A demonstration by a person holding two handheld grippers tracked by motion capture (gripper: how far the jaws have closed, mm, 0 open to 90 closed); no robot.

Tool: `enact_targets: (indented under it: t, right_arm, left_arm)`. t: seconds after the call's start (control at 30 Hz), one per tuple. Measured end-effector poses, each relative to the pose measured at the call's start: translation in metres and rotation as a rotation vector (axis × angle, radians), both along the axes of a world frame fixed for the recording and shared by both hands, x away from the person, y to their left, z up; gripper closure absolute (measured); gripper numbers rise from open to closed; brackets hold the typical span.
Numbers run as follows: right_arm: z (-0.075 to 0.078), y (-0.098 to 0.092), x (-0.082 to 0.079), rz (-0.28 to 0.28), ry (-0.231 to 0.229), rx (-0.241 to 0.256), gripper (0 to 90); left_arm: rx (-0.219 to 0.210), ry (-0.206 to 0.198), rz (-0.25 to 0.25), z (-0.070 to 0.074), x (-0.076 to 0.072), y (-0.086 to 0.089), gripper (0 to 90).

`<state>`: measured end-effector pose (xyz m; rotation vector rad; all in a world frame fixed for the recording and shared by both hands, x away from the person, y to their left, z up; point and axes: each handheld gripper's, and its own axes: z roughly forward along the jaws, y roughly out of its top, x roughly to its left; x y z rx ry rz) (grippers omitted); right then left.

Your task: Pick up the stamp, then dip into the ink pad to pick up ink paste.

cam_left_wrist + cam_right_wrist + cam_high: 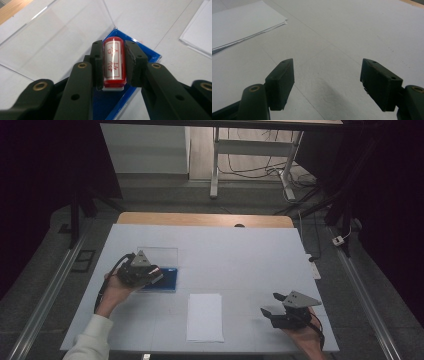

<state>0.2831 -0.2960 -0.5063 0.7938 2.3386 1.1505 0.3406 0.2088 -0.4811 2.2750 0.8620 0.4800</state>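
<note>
White table covering runs under everything. At left, my left gripper clamps the red stamp over the blue ink pad (clear lid open behind) — long axis running away between the jaws. Paper stack lies rightward, nearer this hand — my right gripper idles spread, holding nothing.

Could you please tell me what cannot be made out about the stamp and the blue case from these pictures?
- The red stamp: its printing face, left gripper view, turned away downward.
- The blue case: high view, partly covered by the left gripper.
- The characters on the stamp: a glare streak crosses them.
</note>
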Motion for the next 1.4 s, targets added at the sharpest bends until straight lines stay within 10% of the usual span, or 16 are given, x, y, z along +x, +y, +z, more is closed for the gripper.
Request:
enact_targets:
  t: [0.5,1.4]
  right_arm:
    - [0.001,-0.002,-0.001,-0.002,-0.005,0.004,27.5]
    - [-0.001,0.000,-0.002,-0.003,0.005,-0.004,27.8]
  left_arm:
    - [-0.132,-0.054,0.002,0.031,-0.014,0.014,70.3]
    - [-0.053,0.042,0.042,0.009,0.009,0.007,70.4]
